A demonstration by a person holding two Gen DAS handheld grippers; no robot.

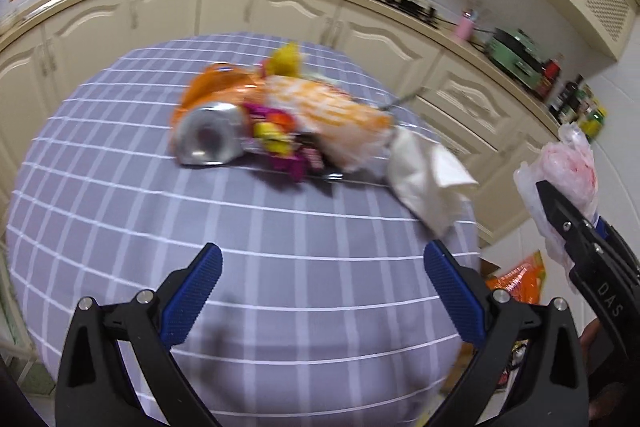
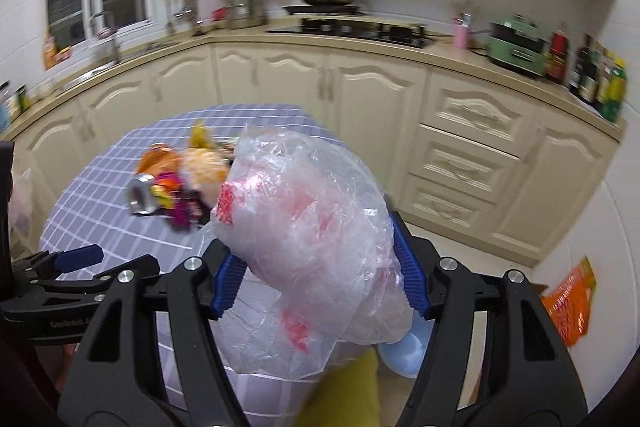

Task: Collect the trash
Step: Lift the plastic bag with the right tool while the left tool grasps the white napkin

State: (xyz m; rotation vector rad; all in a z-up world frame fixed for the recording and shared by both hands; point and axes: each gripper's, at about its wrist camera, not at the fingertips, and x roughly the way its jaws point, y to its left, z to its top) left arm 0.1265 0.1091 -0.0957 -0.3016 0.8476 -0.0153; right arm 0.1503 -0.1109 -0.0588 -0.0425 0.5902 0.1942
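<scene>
White letters reading "DAS" run along the black arm of the right tool (image 1: 560, 211), seen at the right edge of the left wrist view. In the right wrist view, the black body of the left tool (image 2: 86, 259) carries small pale lettering that starts with something like "Ge", too blurred to make out fully. The red print on the clear plastic bag (image 2: 312, 227) and the wrappers' (image 1: 280, 139) markings cannot be read.

Left gripper (image 1: 322, 291): black angular arms, blue ribbed pads at the tips, silver screws behind them.
Right gripper (image 2: 322, 277): same black frame, blue ribbed pads, silver screws; white "DAS" lettering along one arm.
</scene>
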